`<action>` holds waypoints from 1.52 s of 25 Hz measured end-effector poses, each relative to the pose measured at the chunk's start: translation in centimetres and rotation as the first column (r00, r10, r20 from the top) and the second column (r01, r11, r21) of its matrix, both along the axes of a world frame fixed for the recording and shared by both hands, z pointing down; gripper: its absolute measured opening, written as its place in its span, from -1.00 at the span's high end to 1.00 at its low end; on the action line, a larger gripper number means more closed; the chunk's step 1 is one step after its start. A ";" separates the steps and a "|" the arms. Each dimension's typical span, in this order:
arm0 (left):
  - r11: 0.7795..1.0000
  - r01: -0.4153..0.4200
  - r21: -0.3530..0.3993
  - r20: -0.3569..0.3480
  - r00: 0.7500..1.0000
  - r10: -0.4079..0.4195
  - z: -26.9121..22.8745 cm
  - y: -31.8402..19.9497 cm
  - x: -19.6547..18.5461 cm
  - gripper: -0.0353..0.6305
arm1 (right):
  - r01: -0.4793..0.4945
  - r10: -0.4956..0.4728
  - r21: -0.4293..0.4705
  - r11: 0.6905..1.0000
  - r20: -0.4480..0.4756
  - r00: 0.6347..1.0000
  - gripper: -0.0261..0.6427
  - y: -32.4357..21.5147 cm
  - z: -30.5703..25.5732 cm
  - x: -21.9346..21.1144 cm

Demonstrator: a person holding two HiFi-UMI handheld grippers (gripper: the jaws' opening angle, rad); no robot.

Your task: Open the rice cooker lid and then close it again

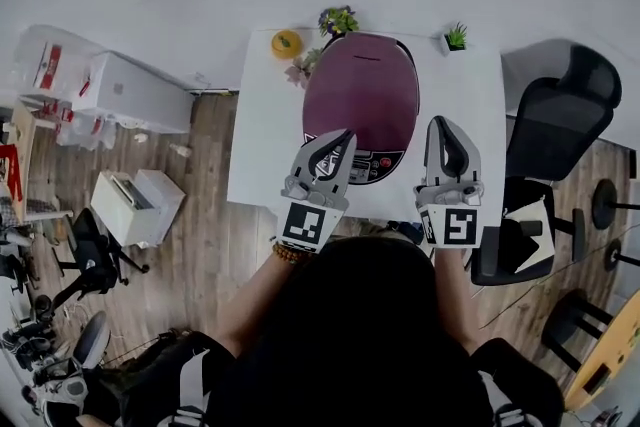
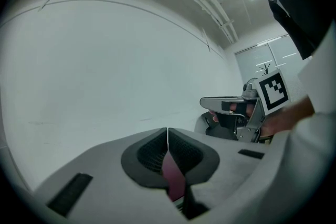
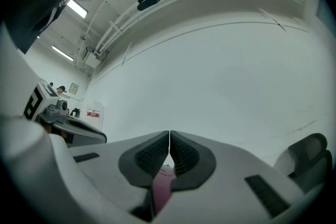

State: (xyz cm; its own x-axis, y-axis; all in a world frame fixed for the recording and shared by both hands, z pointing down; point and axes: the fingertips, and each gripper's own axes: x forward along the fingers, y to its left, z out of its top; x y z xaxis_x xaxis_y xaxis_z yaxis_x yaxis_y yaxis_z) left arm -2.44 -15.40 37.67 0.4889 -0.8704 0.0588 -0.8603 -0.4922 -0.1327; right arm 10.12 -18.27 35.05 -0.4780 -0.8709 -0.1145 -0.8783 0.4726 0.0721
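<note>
Cooker lid down; our left hand-held gripper and right hand-held gripper are pinched shut, empty. We judge opening comes next: push at its front.

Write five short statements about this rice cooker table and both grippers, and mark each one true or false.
1. The rice cooker has its lid down. True.
2. Both grippers are wide open. False: the left gripper and the right gripper each have their jaws together.
3. The right gripper is clamped on the cooker's lid. False: it holds nothing and is to the right of the cooker.
4. A small green plant stands at the back right corner of the table. True.
5. The orange object lies on top of the cooker. False: it sits on the table, back left.
</note>
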 end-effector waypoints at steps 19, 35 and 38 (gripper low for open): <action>0.995 0.084 -0.062 0.039 0.996 -0.082 0.1 0.1 -2.6 0.82 | 0.015 -0.016 0.005 1.000 0.020 1.000 0.83 0.6 -1.1 -0.5; 0.969 0.079 -0.236 0.074 0.995 -0.063 4.1 0.0 -3.6 0.82 | 0.021 -0.020 -0.033 0.999 0.022 1.000 0.83 1.2 0.3 -0.3; 0.959 0.056 -0.279 0.083 0.996 -0.034 5.0 -0.1 -3.2 0.82 | 0.014 -0.013 -0.036 0.999 0.025 1.000 0.83 1.1 0.3 -0.1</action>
